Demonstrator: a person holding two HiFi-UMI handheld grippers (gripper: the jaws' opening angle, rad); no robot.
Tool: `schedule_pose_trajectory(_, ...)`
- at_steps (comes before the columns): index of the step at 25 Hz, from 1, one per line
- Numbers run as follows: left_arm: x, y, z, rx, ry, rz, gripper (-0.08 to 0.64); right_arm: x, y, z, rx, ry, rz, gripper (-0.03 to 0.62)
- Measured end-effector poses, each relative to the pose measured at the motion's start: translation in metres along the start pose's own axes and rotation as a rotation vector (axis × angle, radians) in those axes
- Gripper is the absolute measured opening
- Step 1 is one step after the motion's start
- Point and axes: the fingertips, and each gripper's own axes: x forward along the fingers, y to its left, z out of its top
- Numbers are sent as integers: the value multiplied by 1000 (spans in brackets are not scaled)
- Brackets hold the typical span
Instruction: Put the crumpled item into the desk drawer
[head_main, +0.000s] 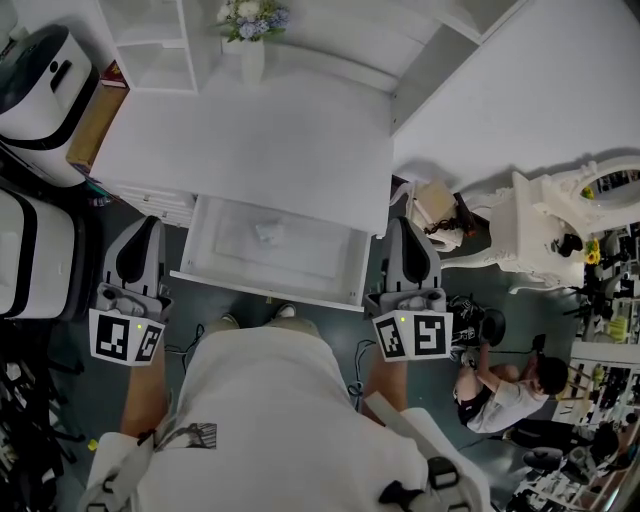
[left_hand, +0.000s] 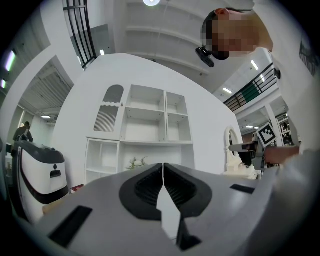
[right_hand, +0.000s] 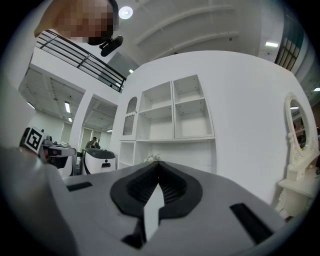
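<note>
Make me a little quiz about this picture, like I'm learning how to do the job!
1. True or false: the desk drawer is pulled open.
2. Where does the crumpled item lie? A) on top of the desk B) inside the desk drawer C) on the floor
3. Fill in the blank: the left gripper and the right gripper both have their jaws ____, with nothing between them.

Key: 1 true; 2 B; 3 shut

Pale shirt (head_main: 290, 420), grey grippers (head_main: 150, 222) (head_main: 403, 222), black-padded jaws
</note>
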Motion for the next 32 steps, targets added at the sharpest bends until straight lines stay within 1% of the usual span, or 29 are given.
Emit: schedule_pose_trajectory(32,9,-4,-7,-1,18,59,20,31,-5,-6,-15,9,82,9)
